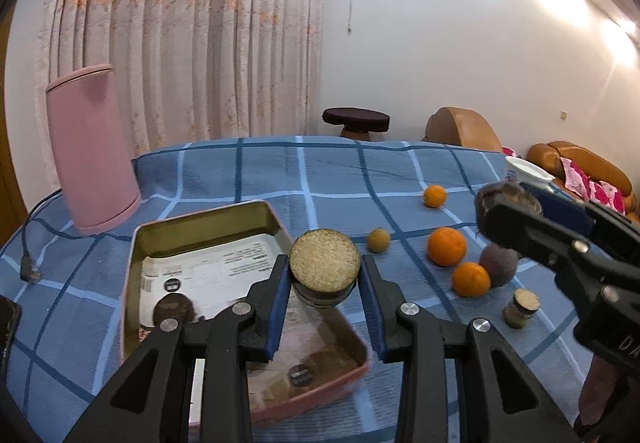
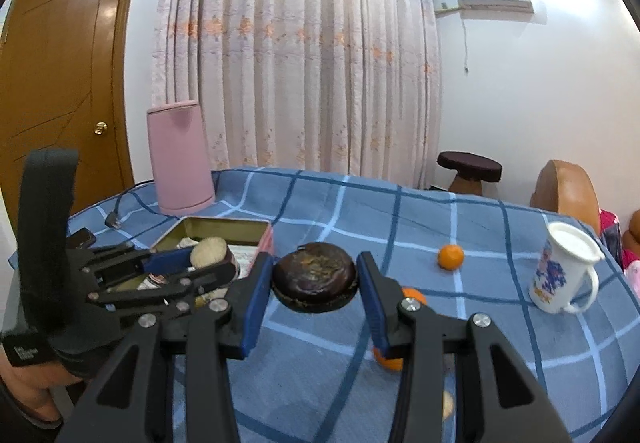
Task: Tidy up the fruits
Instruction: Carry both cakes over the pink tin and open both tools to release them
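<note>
My left gripper (image 1: 324, 275) is shut on a small jar with a pale cork lid (image 1: 325, 259), held above the pink metal tin (image 1: 138, 243). It also shows in the right wrist view (image 2: 208, 253) over the tin (image 2: 264, 239). My right gripper (image 2: 316, 275) is shut on a dark brown round fruit (image 2: 314, 275), held above the table; in the left wrist view it (image 1: 508, 209) is at the right. Oranges (image 1: 447, 246) (image 1: 471, 279) (image 1: 435, 196), a yellowish fruit (image 1: 378, 240) and a purple fruit (image 1: 498, 263) lie on the blue checked cloth.
A pink cylinder (image 1: 94, 151) and a cable (image 1: 30, 267) stand at the left. A small cork-lidded jar (image 1: 520, 309) sits near the oranges. A white mug (image 2: 562, 273) stands at the right. The tin holds a paper sheet (image 1: 208, 279) and dark round pieces (image 1: 174, 309).
</note>
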Demonstrator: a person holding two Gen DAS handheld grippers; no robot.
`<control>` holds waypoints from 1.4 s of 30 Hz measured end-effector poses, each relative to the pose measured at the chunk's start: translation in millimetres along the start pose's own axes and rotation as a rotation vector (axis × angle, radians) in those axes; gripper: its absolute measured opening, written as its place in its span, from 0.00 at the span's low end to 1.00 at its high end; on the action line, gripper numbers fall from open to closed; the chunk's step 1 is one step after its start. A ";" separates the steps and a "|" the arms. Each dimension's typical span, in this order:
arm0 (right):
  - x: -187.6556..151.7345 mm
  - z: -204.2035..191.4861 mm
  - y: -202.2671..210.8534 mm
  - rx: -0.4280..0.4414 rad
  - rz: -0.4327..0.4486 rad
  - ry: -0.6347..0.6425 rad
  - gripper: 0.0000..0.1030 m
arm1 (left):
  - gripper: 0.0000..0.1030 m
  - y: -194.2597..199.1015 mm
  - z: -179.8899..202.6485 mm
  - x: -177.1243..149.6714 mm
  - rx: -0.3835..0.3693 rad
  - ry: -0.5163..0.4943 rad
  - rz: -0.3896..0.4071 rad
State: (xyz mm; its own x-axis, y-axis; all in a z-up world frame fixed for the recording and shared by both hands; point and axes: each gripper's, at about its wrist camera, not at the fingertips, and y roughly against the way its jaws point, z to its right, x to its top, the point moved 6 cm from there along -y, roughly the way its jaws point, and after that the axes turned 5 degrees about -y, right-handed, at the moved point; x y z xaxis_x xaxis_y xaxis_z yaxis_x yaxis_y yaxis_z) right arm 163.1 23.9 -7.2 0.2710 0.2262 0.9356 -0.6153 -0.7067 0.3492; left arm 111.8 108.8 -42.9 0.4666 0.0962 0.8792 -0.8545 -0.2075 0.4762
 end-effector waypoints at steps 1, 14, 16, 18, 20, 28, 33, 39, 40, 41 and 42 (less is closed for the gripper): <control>1.1 -2.5 -1.9 0.004 0.000 0.005 0.45 | 0.35 -0.1 -3.0 -0.8 0.005 0.003 -0.003; 10.3 -30.9 -30.6 0.051 -0.029 0.053 0.45 | 0.35 -2.2 -39.9 -7.4 0.061 0.056 -0.024; 10.8 -34.9 -35.6 0.059 -0.034 0.057 0.45 | 0.35 -2.8 -44.7 -8.7 0.070 0.060 -0.027; 10.9 -40.1 -41.7 0.070 -0.041 0.058 0.45 | 0.35 -3.9 -49.2 -10.1 0.077 0.066 -0.033; 10.8 -44.4 -47.5 0.077 -0.047 0.061 0.45 | 0.35 -5.2 -53.4 -11.6 0.084 0.070 -0.039; 3.9 -59.4 -71.2 0.102 -0.088 0.067 0.45 | 0.35 -6.5 -69.8 -15.9 0.104 0.093 -0.054; -5.7 -65.5 -86.6 0.113 -0.127 0.070 0.45 | 0.35 -8.6 -81.1 -19.2 0.107 0.106 -0.064; -16.5 -72.3 -101.6 0.119 -0.162 0.075 0.45 | 0.35 -12.8 -91.8 -23.3 0.116 0.118 -0.080; -17.6 -73.0 -103.0 0.119 -0.166 0.076 0.45 | 0.35 -13.2 -92.9 -23.9 0.114 0.120 -0.082; -18.7 -73.7 -104.4 0.118 -0.170 0.077 0.45 | 0.35 -13.2 -93.4 -24.4 0.114 0.121 -0.083; -20.3 -73.4 -106.2 0.120 -0.176 0.076 0.45 | 0.35 -12.6 -94.2 -24.7 0.115 0.121 -0.084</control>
State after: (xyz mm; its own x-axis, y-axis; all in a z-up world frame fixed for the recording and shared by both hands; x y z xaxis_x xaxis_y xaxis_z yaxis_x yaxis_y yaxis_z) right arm 168.6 143.6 -59.4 0.3073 0.4000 0.8635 -0.4694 -0.7256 0.5032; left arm 89.6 200.7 -69.3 0.4988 0.2327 0.8349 -0.7785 -0.3032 0.5496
